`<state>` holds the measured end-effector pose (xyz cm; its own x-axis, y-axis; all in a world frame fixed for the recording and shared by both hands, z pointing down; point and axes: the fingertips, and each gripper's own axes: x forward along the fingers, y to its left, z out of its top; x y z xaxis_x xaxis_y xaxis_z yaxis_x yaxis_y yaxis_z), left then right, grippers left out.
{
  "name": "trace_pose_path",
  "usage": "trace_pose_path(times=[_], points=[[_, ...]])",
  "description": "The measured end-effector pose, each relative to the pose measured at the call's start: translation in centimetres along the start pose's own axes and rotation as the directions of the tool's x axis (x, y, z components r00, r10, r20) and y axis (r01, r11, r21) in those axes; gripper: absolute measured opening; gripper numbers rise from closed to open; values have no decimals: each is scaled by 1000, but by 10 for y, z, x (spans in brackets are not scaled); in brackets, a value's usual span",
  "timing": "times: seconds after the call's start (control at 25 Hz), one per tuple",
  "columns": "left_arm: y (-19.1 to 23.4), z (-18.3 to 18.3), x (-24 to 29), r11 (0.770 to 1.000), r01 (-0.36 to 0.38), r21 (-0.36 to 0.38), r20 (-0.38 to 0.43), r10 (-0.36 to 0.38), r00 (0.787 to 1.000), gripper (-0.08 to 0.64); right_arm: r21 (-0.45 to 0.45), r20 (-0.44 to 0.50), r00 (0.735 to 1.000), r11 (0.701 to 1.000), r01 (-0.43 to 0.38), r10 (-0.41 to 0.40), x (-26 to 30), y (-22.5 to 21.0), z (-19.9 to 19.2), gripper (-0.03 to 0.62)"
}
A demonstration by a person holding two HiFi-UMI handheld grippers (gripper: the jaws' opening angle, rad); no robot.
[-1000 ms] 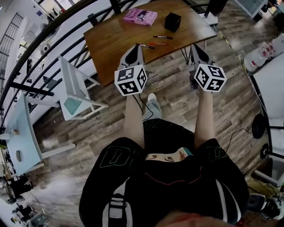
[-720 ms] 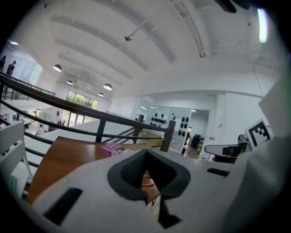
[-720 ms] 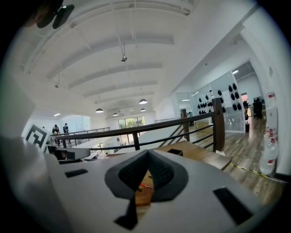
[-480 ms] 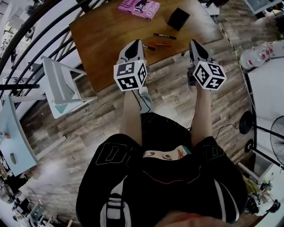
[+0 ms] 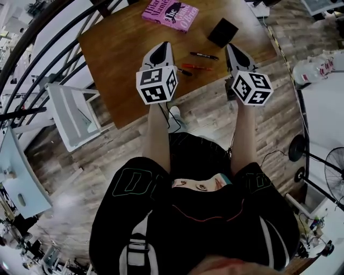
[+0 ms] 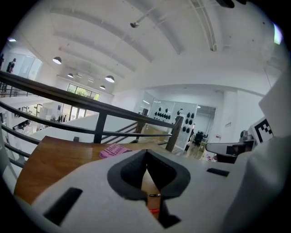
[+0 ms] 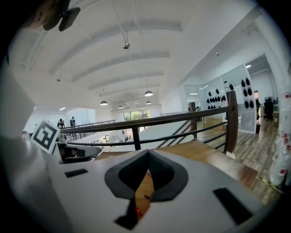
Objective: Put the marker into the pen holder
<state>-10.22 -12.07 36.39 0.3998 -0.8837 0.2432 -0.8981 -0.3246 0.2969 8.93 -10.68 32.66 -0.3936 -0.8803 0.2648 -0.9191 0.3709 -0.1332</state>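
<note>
On the brown wooden table (image 5: pixel 123 48) lie a black marker (image 5: pixel 204 56), a red pen (image 5: pixel 193 67) and a third dark marker (image 5: pixel 184 71) beside my left gripper. The black square pen holder (image 5: pixel 223 32) stands behind them, to the right. My left gripper (image 5: pixel 160 49) hovers over the table's near edge, left of the markers, jaws shut and empty. My right gripper (image 5: pixel 232 49) hangs just right of the markers, near the holder, also shut and empty. Through the slit under the left gripper (image 6: pixel 146 154) show the black marker (image 6: pixel 153 195) and red pen (image 6: pixel 154 210).
A pink book (image 5: pixel 171 13) lies at the table's far side. A white chair (image 5: pixel 75 115) stands left of the table and a dark railing (image 5: pixel 32 59) curves behind it. A fan (image 5: pixel 336 177) and cables sit on the floor at right.
The person has stepped toward the table. Both grippers have moved forward from the floor side to over the table's near edge, closer to the markers. Both stay shut.
</note>
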Motion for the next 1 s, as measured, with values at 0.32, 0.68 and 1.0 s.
trace_pose_path(times=[0.32, 0.68, 1.0], points=[[-7, -4, 30, 1000, 31, 0, -25, -31, 999, 9, -80, -58, 998, 996, -38, 34, 23, -10, 6, 6], [20, -19, 41, 998, -47, -40, -59, 45, 997, 9, -144, -204, 964, 968, -204, 172, 81, -3, -14, 6], [43, -37, 46, 987, -135, -86, -84, 128, 988, 8, -203, -385, 891, 920, -336, 240, 117, 4, -68, 6]])
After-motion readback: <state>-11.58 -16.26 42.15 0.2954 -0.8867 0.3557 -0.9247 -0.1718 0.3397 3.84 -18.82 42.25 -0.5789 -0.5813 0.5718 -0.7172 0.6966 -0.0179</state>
